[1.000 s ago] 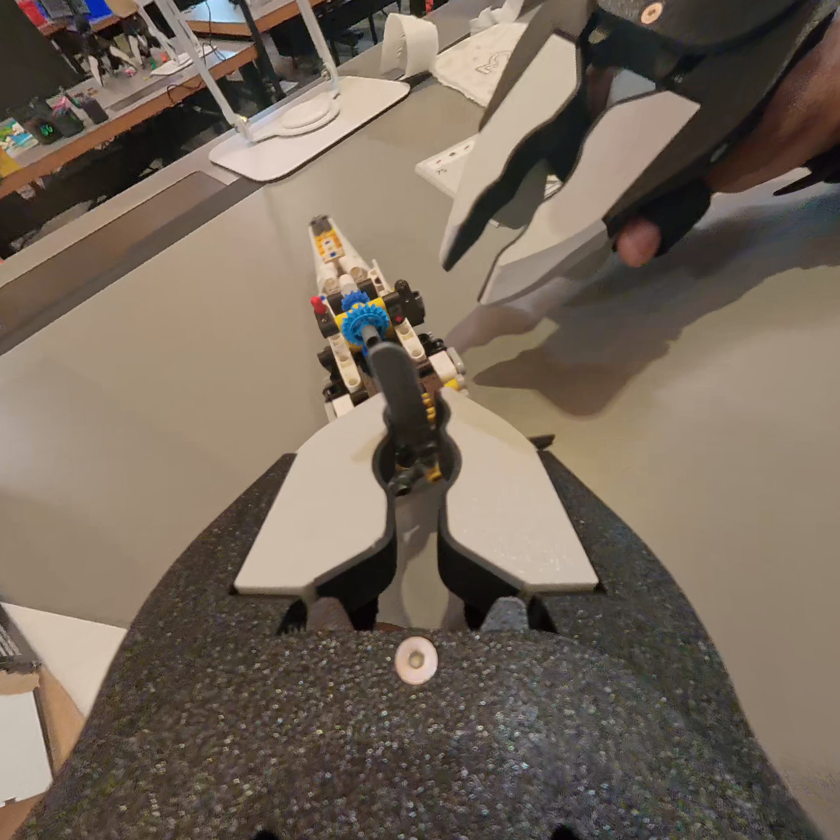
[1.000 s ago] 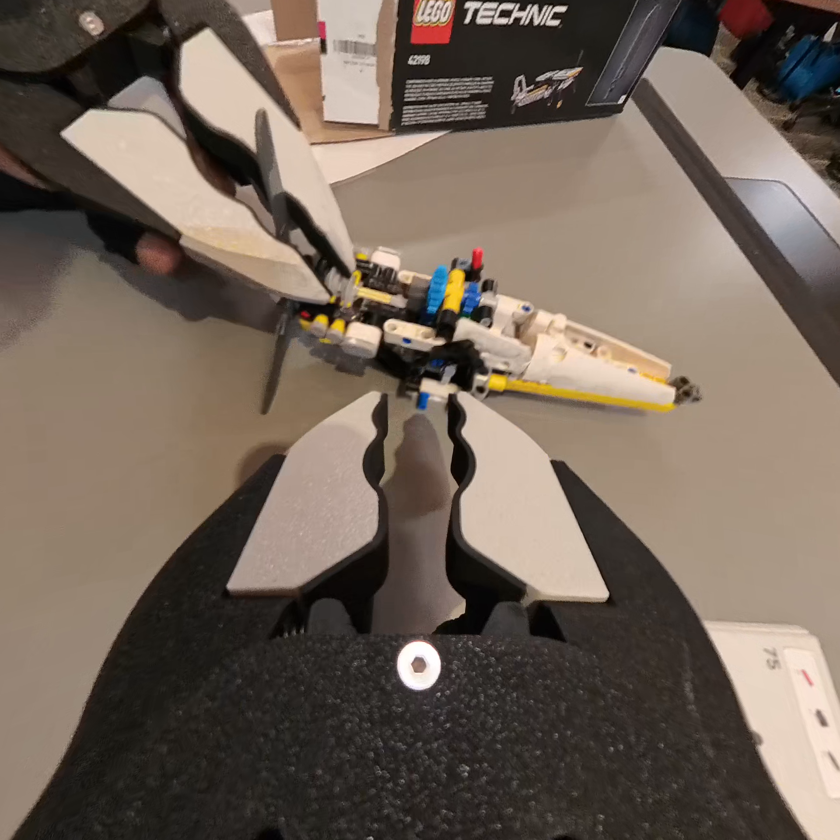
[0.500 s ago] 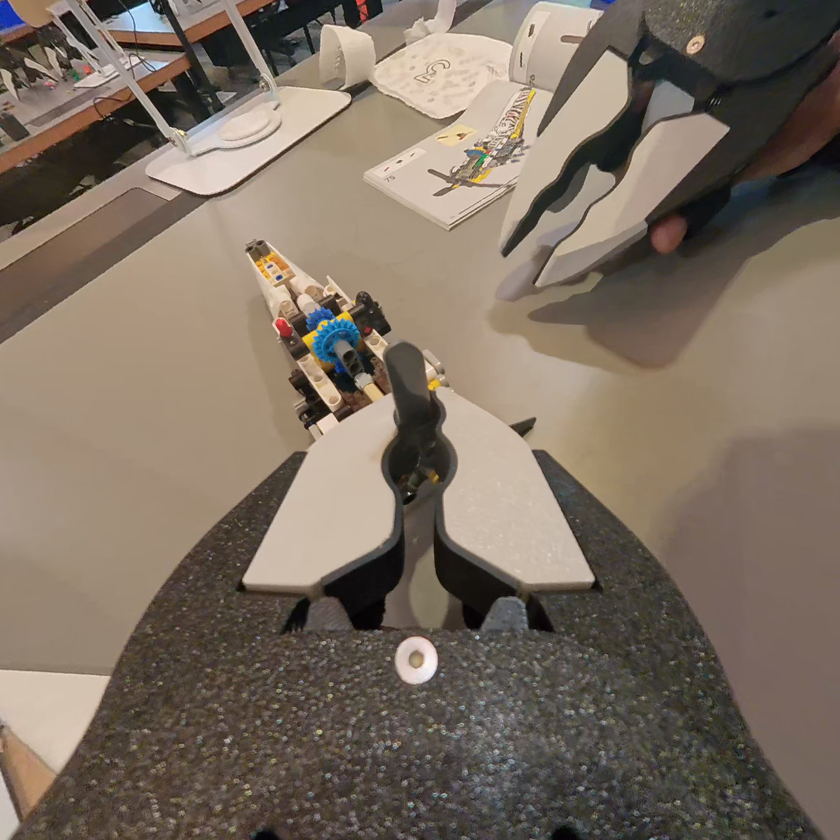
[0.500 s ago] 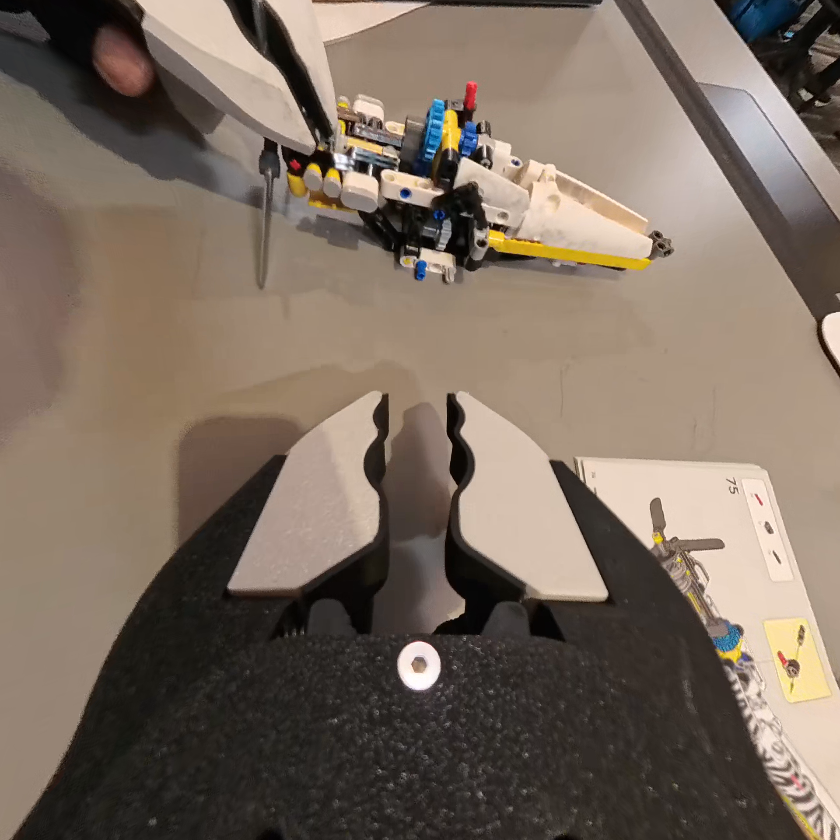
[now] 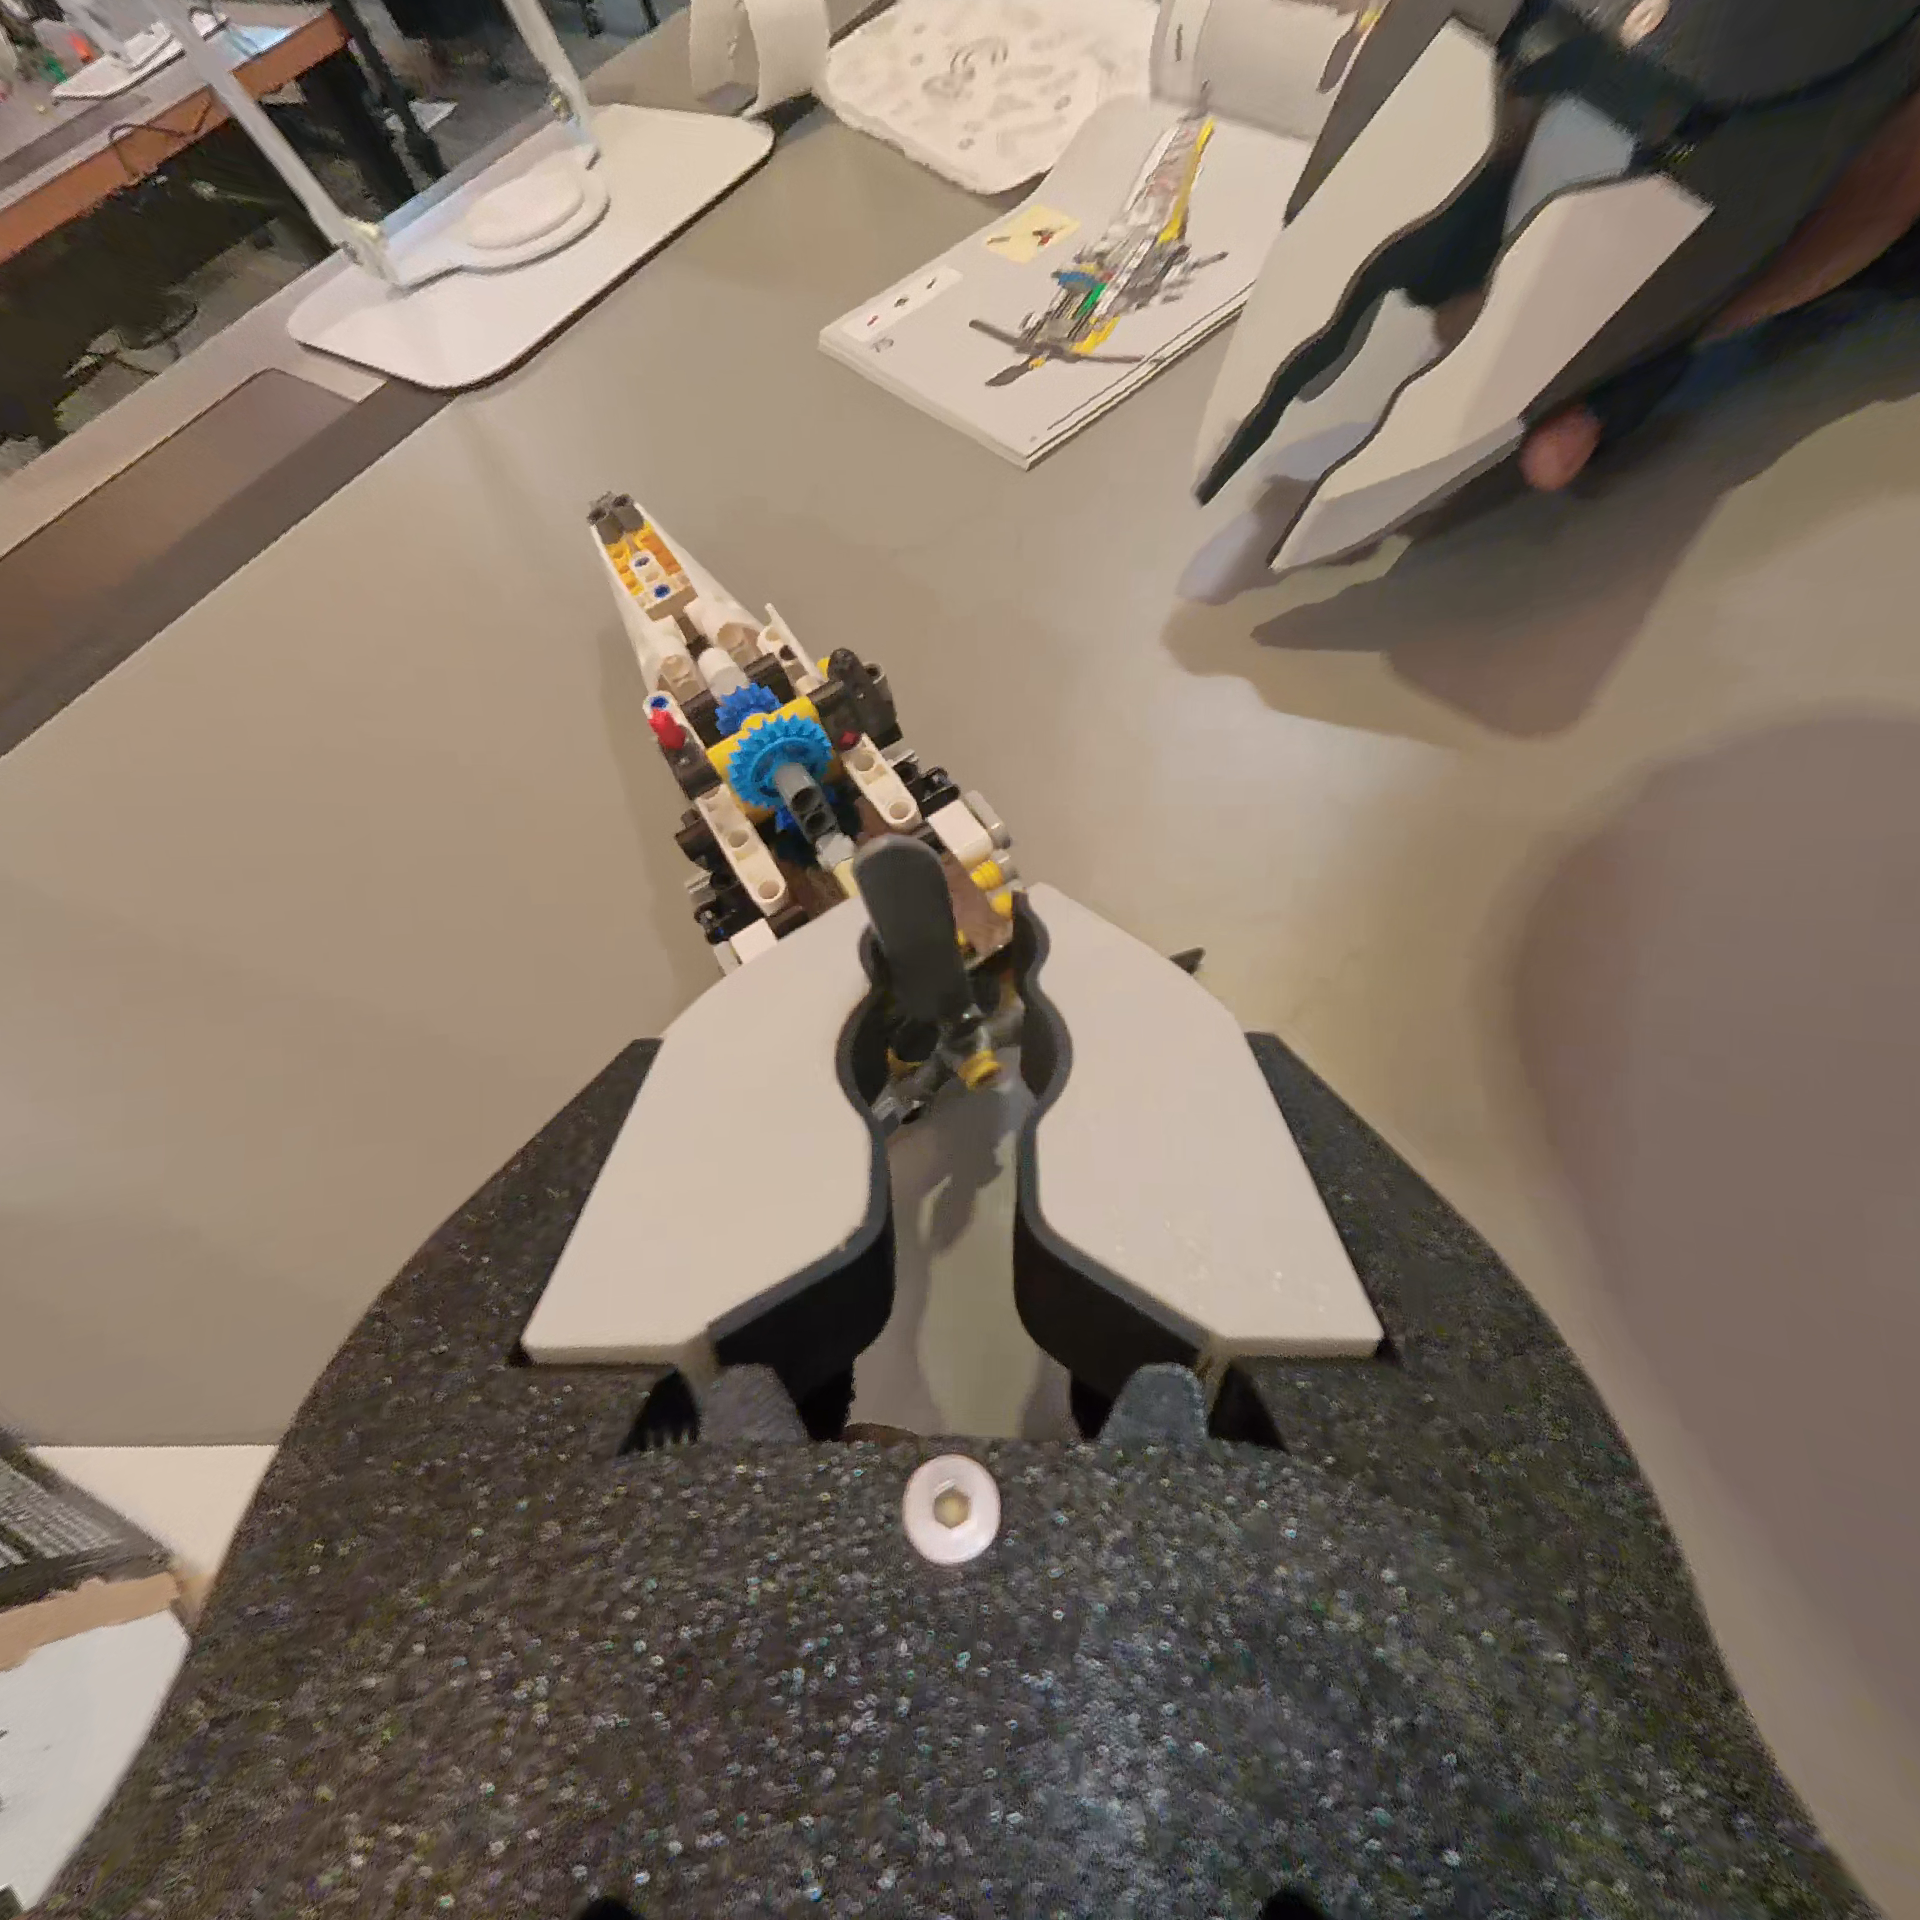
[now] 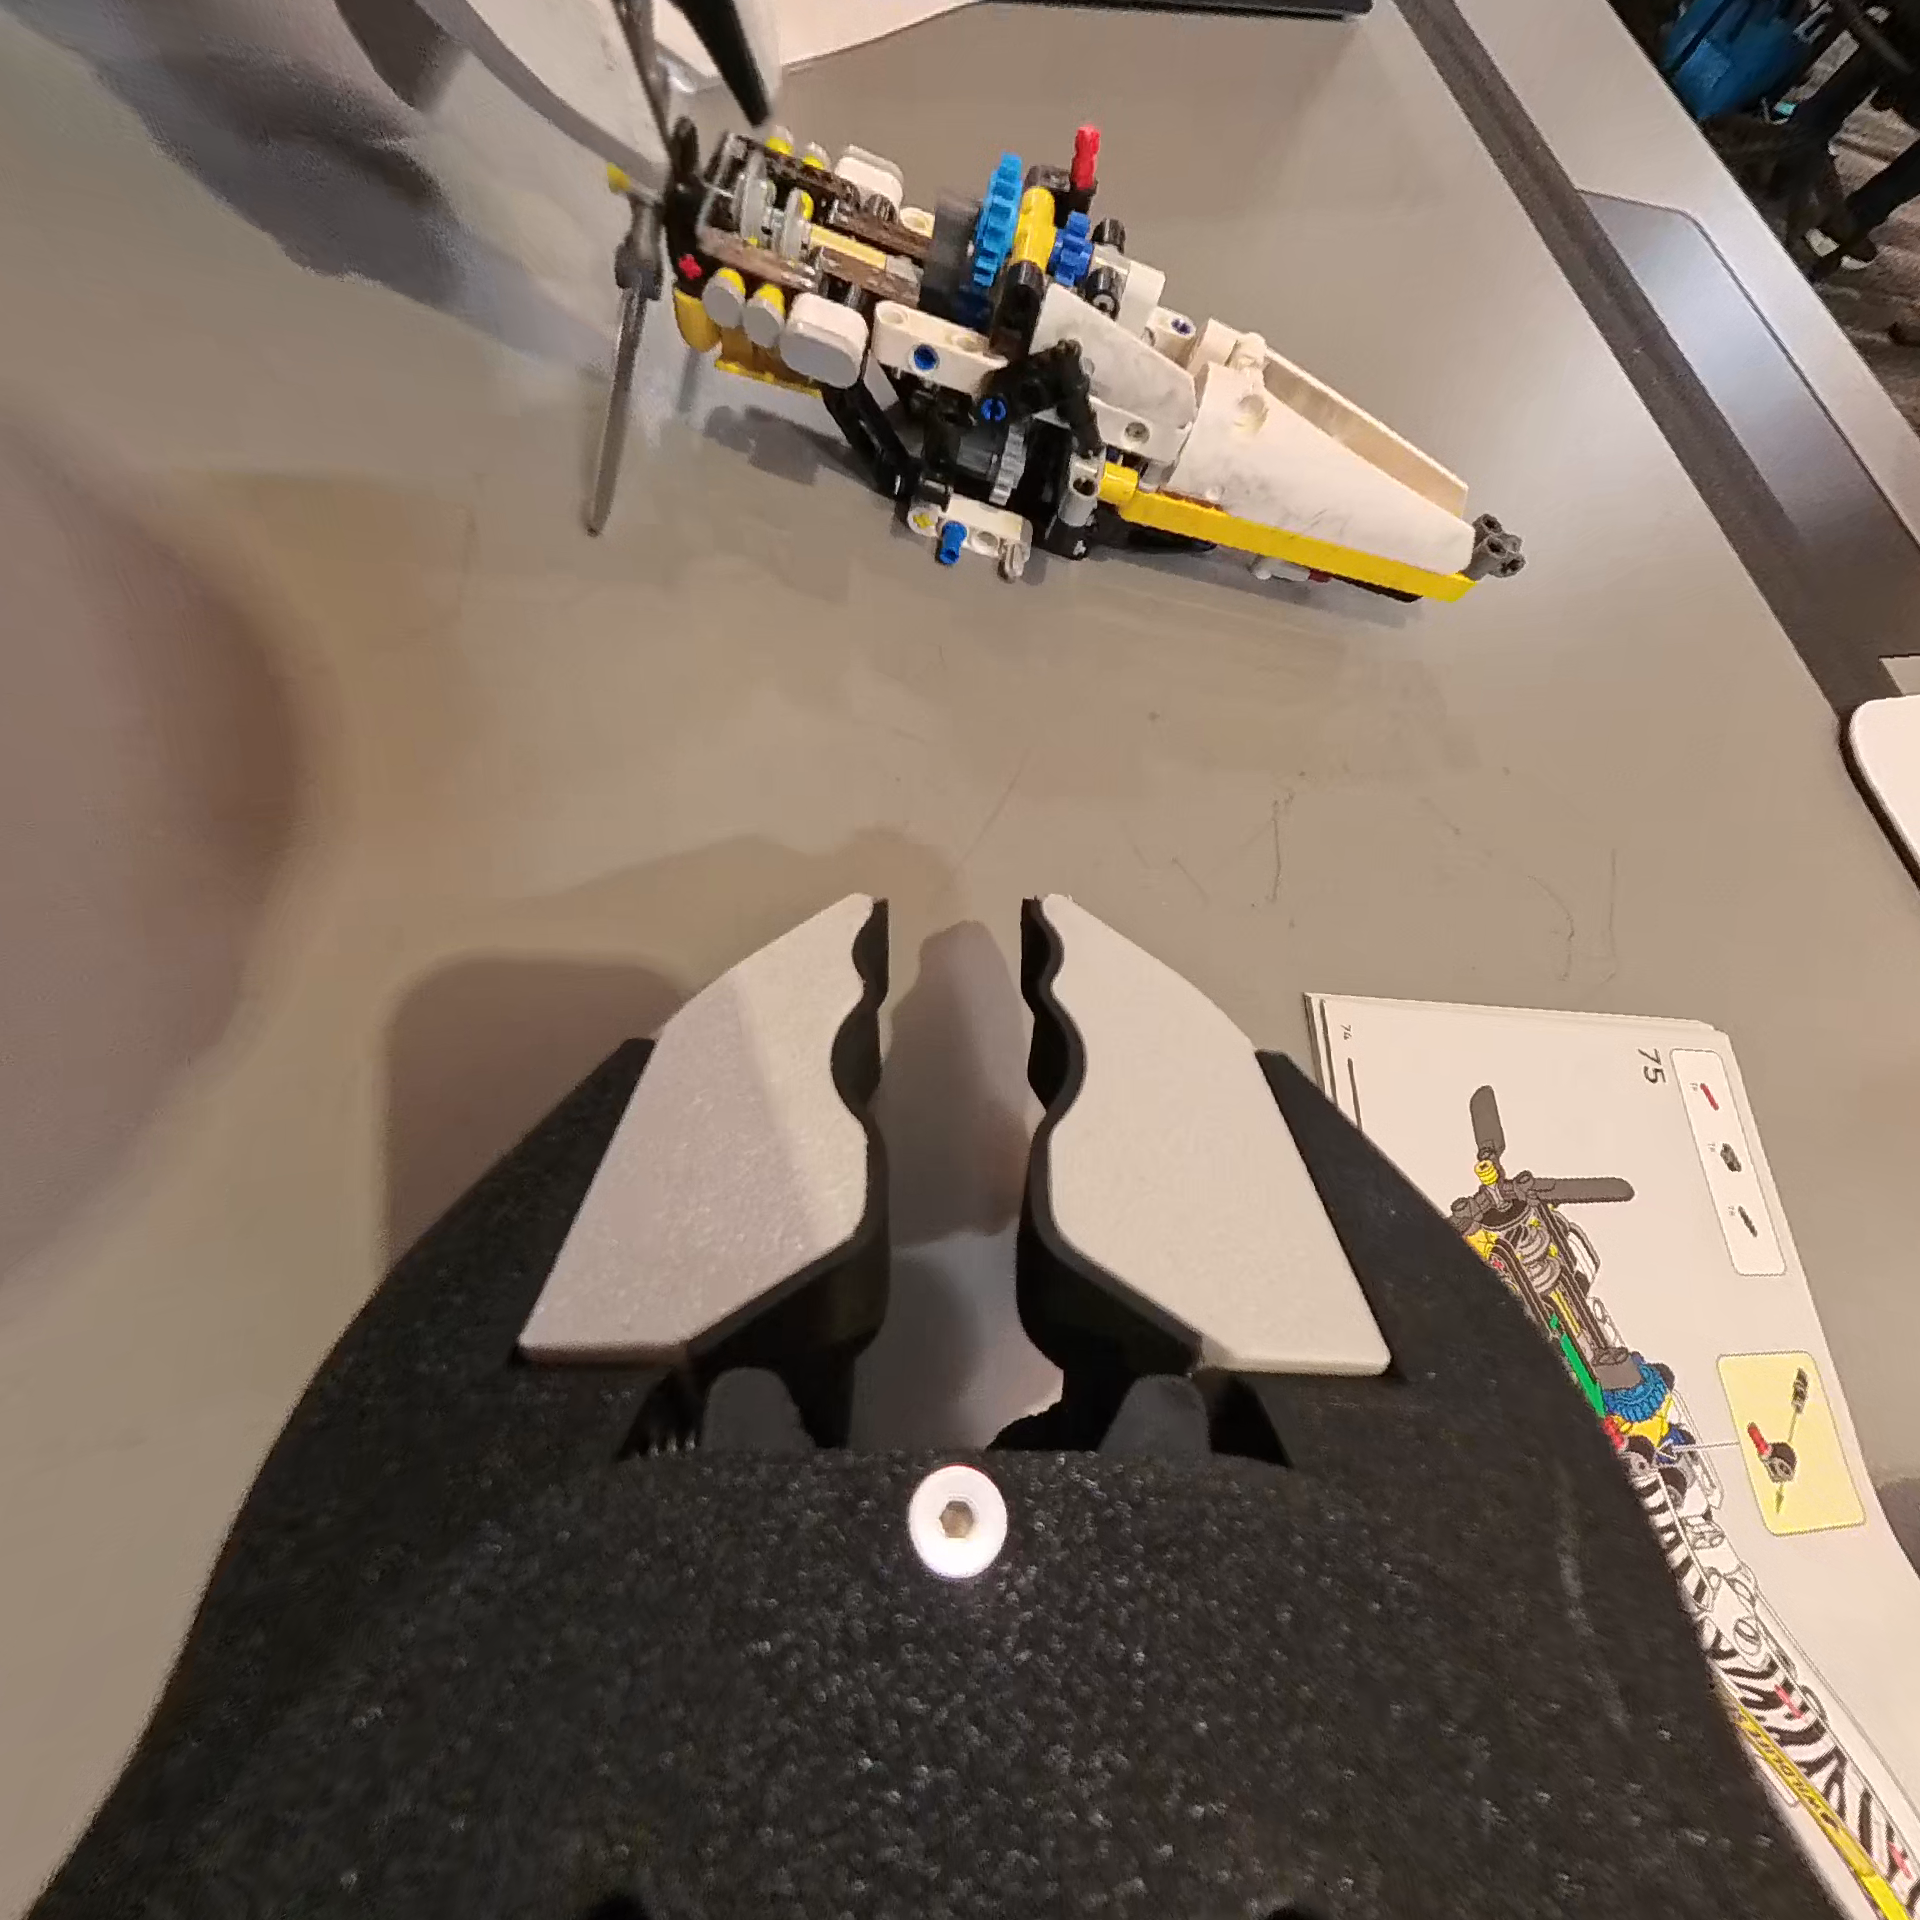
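A white, yellow and black brick-built model plane point(image 5: 748, 748) lies on the grey table point(image 5: 312, 1039), nose toward me. My left gripper point(image 5: 945, 925) is at the nose. Its jaws stand apart around the propeller hub point(image 5: 951, 1049), with a dark gap on both sides. One grey propeller blade point(image 5: 909, 925) rises between the fingertips. The right wrist view shows the model point(image 6: 1039, 343) side on, with another blade point(image 6: 618, 395) reaching down to the table. My right gripper point(image 6: 956, 914) is open and empty above bare table, well short of the model. It also shows in the left wrist view point(image 5: 1247, 530).
An open instruction booklet point(image 5: 1060, 312) lies beyond the model and beside my right gripper point(image 6: 1558, 1195). A white lamp base point(image 5: 499, 270) and a crumpled white bag point(image 5: 966, 94) are at the back. The table's edge point(image 6: 1662, 312) runs past the model's tail. A cardboard box point(image 5: 62, 1621) sits at lower left. The left gripper's tips are roughly 15 cm from the right gripper's.
My left jaws first narrowed around the propeller hub, then widened again and now stand clear of it. My right gripper drew back from the model toward the booklet, still open.
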{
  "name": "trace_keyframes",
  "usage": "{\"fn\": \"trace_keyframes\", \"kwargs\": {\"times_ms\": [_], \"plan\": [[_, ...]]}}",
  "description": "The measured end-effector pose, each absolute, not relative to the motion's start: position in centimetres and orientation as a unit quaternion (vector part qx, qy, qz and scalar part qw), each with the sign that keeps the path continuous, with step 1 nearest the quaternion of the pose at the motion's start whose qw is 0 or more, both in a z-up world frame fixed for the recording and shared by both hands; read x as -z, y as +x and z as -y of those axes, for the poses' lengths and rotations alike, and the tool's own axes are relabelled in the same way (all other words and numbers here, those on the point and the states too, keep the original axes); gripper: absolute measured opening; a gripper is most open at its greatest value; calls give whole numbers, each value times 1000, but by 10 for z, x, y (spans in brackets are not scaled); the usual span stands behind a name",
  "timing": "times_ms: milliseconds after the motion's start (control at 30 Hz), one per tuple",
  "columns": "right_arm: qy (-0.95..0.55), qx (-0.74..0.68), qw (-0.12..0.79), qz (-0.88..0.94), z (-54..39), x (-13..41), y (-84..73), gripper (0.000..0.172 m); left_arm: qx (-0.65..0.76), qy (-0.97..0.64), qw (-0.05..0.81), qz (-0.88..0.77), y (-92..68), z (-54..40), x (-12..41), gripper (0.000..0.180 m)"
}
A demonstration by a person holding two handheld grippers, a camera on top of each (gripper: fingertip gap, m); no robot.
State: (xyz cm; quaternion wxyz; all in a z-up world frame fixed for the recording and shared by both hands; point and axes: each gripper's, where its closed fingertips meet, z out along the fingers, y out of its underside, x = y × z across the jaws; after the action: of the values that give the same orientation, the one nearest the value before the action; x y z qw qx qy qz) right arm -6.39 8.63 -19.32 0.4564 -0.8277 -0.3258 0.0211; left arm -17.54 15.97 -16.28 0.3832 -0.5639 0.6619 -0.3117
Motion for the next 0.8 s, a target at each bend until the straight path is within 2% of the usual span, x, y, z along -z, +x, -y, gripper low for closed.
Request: {"fn": "trace_keyframes", "kwargs": {"times_ms": [133,400,500,700,800], "plan": [[-828,-20,455,327,-87,194,-64,24,355,-546,383,-655,-182,-154,146,28],[-825,-31,456,333,-86,193,-66,24,436,-521,407,-611,-179,-183,103,28],[-822,-38,456,339,-84,193,-68,24,434,-534,394,-610,-166,-205,109,27],[-814,-75,459,348,-81,189,-73,24,415,-559,286,-658,-145,-204,157,23],[-814,-96,461,341,-82,186,-73,24,402,-559,264,-675,-142,-193,168,16]]}}
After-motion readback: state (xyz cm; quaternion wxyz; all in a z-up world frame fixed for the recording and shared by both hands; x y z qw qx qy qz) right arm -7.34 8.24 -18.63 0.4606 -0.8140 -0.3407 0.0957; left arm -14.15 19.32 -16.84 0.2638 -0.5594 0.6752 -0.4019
